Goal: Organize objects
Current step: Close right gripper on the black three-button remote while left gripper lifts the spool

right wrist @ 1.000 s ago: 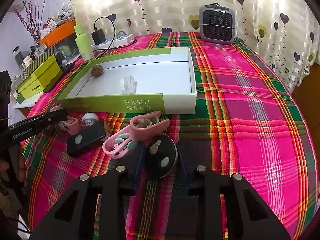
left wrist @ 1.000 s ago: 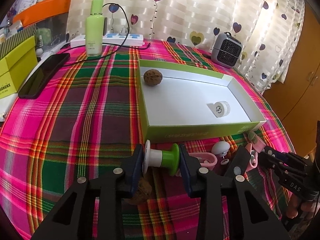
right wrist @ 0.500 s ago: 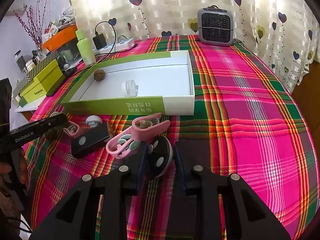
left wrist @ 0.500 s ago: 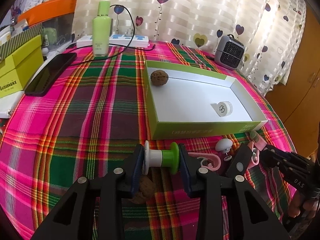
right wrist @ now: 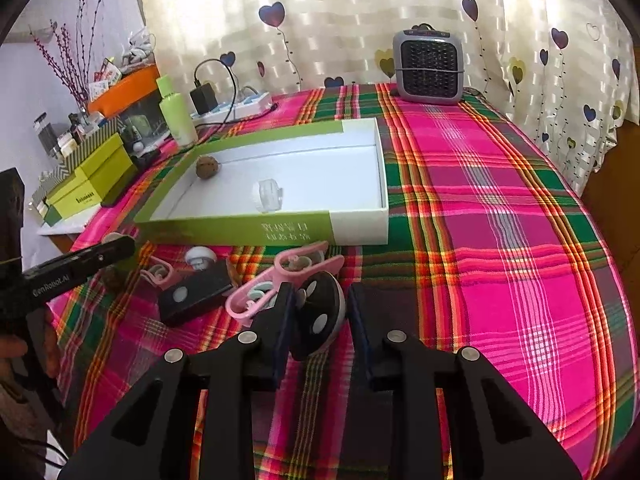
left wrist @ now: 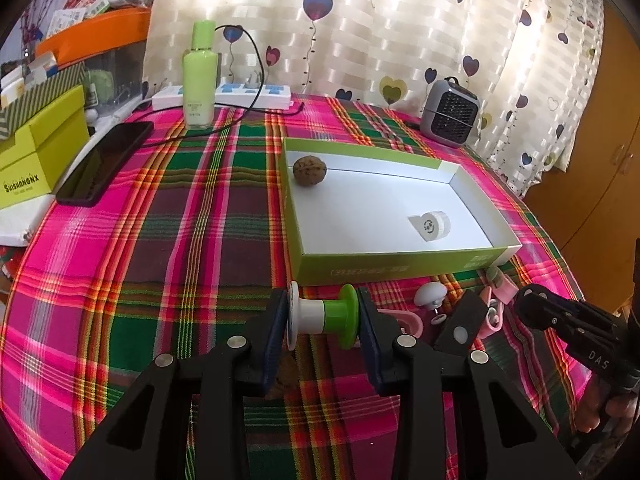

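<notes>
A: What are the left tongs (left wrist: 323, 322) doing?
B: They are clamped on a white-and-green spool (left wrist: 323, 317), one pad on each end flange, holding it sideways just in front of the green box (left wrist: 400, 266)

A: And the right tongs (right wrist: 322, 322)?
B: They have narrowed around a dark round disc (right wrist: 320, 316) with pale dots. The left pad touches it; on the other side I see a sliver of gap, so I cannot tell whether the grip is firm

A: Where do the other things lie?
B: Inside the box, a walnut (left wrist: 309, 170) sits in the far left corner and a white roll (left wrist: 430, 225) near the right wall. On the plaid tabletop (left wrist: 180, 220) in front of the box lie a pink clip (right wrist: 280, 276), a black block (right wrist: 196, 296), a small white knob (right wrist: 199, 258) and a second walnut (left wrist: 286, 370), partly hidden under the left tongs

A: Anything behind?
B: A green bottle (left wrist: 200, 76), a power strip (left wrist: 240, 94), a dark phone (left wrist: 106, 162) and a small grey heater (right wrist: 430, 66) by the heart-print curtain (left wrist: 400, 20)
</notes>
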The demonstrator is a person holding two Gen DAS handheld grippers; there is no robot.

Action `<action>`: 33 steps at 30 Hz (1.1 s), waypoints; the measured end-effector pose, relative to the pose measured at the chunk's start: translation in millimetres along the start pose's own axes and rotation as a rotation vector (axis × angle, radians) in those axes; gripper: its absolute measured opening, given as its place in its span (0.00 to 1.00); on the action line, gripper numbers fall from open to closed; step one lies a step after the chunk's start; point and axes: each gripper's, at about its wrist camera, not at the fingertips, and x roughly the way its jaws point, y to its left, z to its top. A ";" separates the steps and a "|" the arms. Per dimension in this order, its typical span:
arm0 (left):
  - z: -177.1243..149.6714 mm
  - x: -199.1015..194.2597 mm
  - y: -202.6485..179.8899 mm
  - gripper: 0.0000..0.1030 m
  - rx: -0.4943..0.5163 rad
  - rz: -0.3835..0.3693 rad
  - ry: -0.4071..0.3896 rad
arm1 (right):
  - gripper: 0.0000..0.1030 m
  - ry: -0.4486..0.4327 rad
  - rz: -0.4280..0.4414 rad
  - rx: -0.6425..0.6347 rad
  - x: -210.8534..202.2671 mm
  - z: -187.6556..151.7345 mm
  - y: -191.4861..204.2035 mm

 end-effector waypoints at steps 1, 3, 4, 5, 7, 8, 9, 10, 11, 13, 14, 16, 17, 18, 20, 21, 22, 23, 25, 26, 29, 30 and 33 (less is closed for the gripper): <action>-0.1 -0.5 -0.8 0.31 0.001 -0.001 0.000 | 0.27 -0.004 0.002 0.000 -1.1 0.7 0.6; 0.1 -1.8 -2.5 0.31 0.003 -0.002 -0.003 | 0.27 -0.012 0.004 0.002 -3.6 2.0 1.2; 0.4 -3.0 -3.9 0.31 0.006 -0.004 -0.007 | 0.27 -0.016 0.006 0.003 -5.0 2.8 1.5; 0.9 -3.6 -5.1 0.31 0.007 -0.004 -0.008 | 0.27 -0.020 0.006 0.003 -5.9 3.4 2.3; 1.4 -5.4 -7.4 0.31 0.012 -0.008 -0.013 | 0.27 -0.024 0.009 0.000 -7.1 5.1 3.5; 1.6 -6.2 -8.1 0.31 0.013 -0.008 -0.015 | 0.27 -0.027 0.014 -0.004 -7.9 6.2 4.9; 2.1 -6.8 -9.1 0.31 0.013 -0.011 -0.016 | 0.27 -0.030 0.019 -0.008 -8.5 7.1 6.5; 2.6 -7.9 -10.2 0.31 0.013 -0.014 -0.019 | 0.27 -0.030 0.023 -0.010 -8.6 7.2 7.1; 2.9 -8.7 -11.2 0.31 0.013 -0.016 -0.022 | 0.27 -0.032 0.029 -0.010 -8.9 7.9 8.3; 4.2 -10.3 -14.4 0.31 0.019 -0.022 -0.027 | 0.27 -0.036 0.042 -0.010 -9.5 9.7 10.1; 4.8 -10.5 -15.6 0.31 0.021 -0.023 -0.028 | 0.27 -0.039 0.050 -0.012 -9.4 11.5 11.3; 8.0 -10.2 -19.1 0.31 0.030 -0.028 -0.031 | 0.27 -0.041 0.060 -0.019 -8.3 16.8 14.3; 9.4 -10.1 -20.2 0.31 0.033 -0.028 -0.033 | 0.27 -0.043 0.066 -0.021 -7.8 19.3 14.9; 11.4 -9.8 -21.5 0.31 0.035 -0.031 -0.036 | 0.27 -0.046 0.075 -0.023 -7.4 22.4 16.6; 14.8 -8.4 -23.2 0.31 0.037 -0.036 -0.037 | 0.27 -0.048 0.089 -0.027 -5.5 27.6 19.3; 17.1 -7.0 -24.1 0.32 0.040 -0.038 -0.038 | 0.27 -0.044 0.093 -0.030 -3.5 30.2 20.7; 19.6 -5.0 -25.2 0.32 0.043 -0.041 -0.038 | 0.27 -0.040 0.092 -0.034 -1.1 32.2 22.3; 21.2 -3.7 -26.4 0.32 0.044 -0.041 -0.037 | 0.27 -0.037 0.094 -0.036 2.0 34.6 23.1; 26.2 0.1 -29.4 0.32 0.055 -0.046 -0.039 | 0.27 -0.028 0.105 -0.032 7.0 38.9 23.4; 28.1 2.3 -30.4 0.32 0.061 -0.045 -0.040 | 0.27 -0.028 0.109 -0.031 9.1 41.3 23.8; 34.9 9.6 -31.4 0.32 0.060 -0.047 -0.036 | 0.27 -0.026 0.108 -0.035 15.3 49.1 25.5; 37.1 12.0 -31.4 0.32 0.059 -0.046 -0.035 | 0.27 -0.025 0.108 -0.037 16.7 51.0 25.5; 43.6 17.1 -32.7 0.32 0.062 -0.045 -0.037 | 0.27 -0.021 0.111 -0.040 23.4 60.2 26.2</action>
